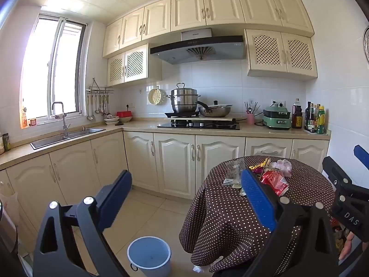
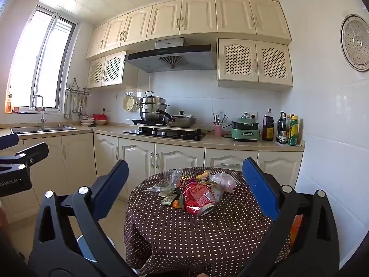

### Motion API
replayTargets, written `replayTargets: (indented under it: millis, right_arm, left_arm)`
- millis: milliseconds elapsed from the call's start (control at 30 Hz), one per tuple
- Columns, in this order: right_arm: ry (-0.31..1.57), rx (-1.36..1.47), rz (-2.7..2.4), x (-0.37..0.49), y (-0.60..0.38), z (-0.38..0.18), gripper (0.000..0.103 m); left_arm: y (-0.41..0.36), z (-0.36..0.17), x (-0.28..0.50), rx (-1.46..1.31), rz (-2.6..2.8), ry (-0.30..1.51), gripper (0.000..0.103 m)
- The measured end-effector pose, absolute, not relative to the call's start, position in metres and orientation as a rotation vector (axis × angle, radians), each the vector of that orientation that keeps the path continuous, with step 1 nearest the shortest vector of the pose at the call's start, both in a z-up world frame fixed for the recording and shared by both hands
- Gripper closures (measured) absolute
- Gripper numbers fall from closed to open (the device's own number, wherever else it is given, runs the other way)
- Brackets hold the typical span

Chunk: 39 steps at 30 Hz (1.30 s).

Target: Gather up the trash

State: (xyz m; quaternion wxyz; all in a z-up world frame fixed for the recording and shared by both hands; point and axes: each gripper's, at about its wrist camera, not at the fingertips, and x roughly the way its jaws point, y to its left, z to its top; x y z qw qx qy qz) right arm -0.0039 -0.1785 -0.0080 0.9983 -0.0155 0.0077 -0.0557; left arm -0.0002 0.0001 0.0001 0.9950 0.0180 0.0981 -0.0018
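Note:
A pile of trash lies on a round table with a brown polka-dot cloth (image 2: 196, 230): a crushed red can (image 2: 199, 199), a crumpled pink-white plastic bag (image 2: 224, 181), clear plastic wrappers (image 2: 169, 180) and small colourful snack wrappers (image 2: 203, 175). The can also shows in the left wrist view (image 1: 275, 181). A light blue bin (image 1: 149, 256) stands on the floor left of the table. My right gripper (image 2: 185, 189) is open and empty, held in front of the pile. My left gripper (image 1: 186, 198) is open and empty, above the floor left of the table.
Cream kitchen cabinets and a counter (image 2: 214, 142) run behind the table, with a hob, pots, a green appliance and bottles. A sink (image 1: 66, 136) is on the left under the window. A white tiled wall (image 2: 334, 138) is close on the right. Tiled floor (image 1: 150, 210) lies between bin and cabinets.

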Motion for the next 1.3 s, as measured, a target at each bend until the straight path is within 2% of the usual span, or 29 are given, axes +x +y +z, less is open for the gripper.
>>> replayTargets:
  millis: [1300]
  right_arm:
    - [0.027,-0.027,-0.112,-0.0036,-0.1807,-0.0069,0.006]
  left_arm:
    - [0.0042,-0.0001,-0.0007,0.03,-0.007,0.198,0.009]
